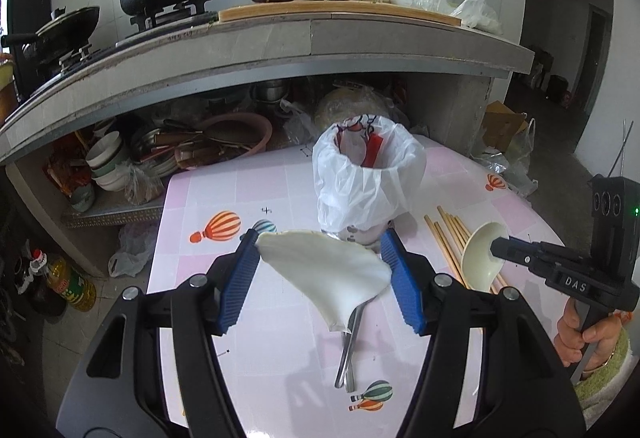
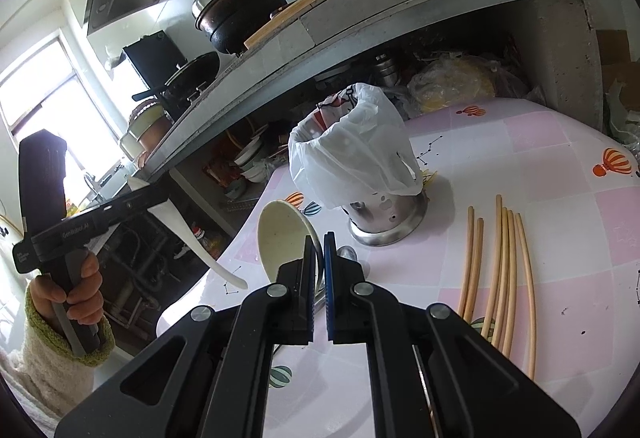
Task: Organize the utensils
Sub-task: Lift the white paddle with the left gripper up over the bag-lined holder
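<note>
Blue pads of my left gripper clench white rice paddle above pink table; my right gripper pinches cream ladle rim, beside bag-lined utensil holder, chopsticks.

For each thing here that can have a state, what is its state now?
Left gripper: jaws closed on the white rice paddle, lifted off the table.
Right gripper: jaws shut on the cream ladle.
Utensil holder: upright, lined with a plastic bag.
Chopsticks: lying loose on the table.
Metal spoons: lying on the table.
</note>
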